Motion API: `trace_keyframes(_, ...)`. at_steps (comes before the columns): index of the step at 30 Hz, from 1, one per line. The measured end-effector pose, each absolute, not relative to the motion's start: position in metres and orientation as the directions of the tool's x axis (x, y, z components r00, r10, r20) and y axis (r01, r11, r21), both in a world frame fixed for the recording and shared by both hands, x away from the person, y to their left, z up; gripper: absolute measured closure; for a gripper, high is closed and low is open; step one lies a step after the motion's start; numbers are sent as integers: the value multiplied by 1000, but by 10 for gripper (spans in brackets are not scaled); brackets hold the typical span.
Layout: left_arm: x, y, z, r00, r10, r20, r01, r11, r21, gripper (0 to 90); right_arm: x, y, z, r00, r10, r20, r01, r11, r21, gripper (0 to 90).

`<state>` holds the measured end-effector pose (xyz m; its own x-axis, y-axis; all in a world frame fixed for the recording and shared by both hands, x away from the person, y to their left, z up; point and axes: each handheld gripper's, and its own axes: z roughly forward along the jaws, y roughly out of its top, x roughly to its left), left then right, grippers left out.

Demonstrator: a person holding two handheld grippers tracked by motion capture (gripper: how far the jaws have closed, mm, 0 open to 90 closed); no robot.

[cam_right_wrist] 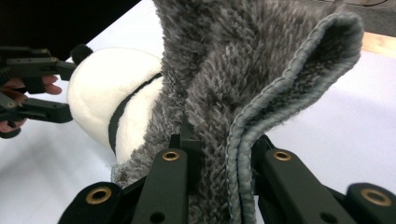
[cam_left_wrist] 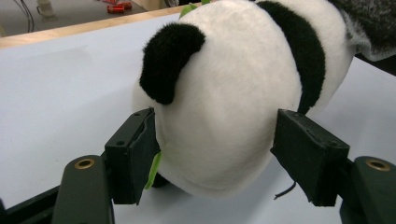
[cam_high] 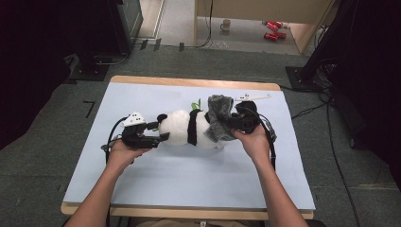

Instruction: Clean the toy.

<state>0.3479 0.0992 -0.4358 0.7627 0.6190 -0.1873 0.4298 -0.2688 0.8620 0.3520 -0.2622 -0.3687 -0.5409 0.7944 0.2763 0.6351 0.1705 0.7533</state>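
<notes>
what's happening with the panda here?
A person works at the table with a gripper in each hand, dressing a plush panda lying on its side. The right gripper is shut on the edge of a grey fuzzy cloth draped over the panda's lower body. The left gripper is at the head, its fingers open on either side of it; the left finger looks to brush the fur, the right stands clear. The cloth covers just the rear part.

Two bare forearms reach in from the near edge, each hand gripping a black gripper held roughly level. The left gripper (cam_high: 158,131), at the left, points right with its jaws spread apart, pads clear. The right gripper (cam_high: 227,124), further right, points left, its jaws pinched tightly together.
</notes>
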Motion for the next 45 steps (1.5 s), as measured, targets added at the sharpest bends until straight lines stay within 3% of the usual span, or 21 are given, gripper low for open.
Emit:
trace_keyframes(8,359,95,-449,798,579,-167,393,-290,873,239,364,-261,-371,-527,806,268,634,162,756,761)
trace_keyframes(14,367,84,-457,786,601,-146,394,-304,868,189,374,-256,-369,-503,818,278,644,141,752,761)
trace_keyframes(26,361,76,-445,727,659,-193,489,-298,820,487,372,-253,-360,-507,807,304,645,121,754,777)
trace_keyframes(37,347,69,-423,673,680,-292,582,-242,777,543,354,-223,-325,-603,716,351,607,127,785,779)
trace_keyframes(45,343,68,-424,650,682,-334,620,-223,753,539,347,-170,-334,-679,643,354,609,223,761,779)
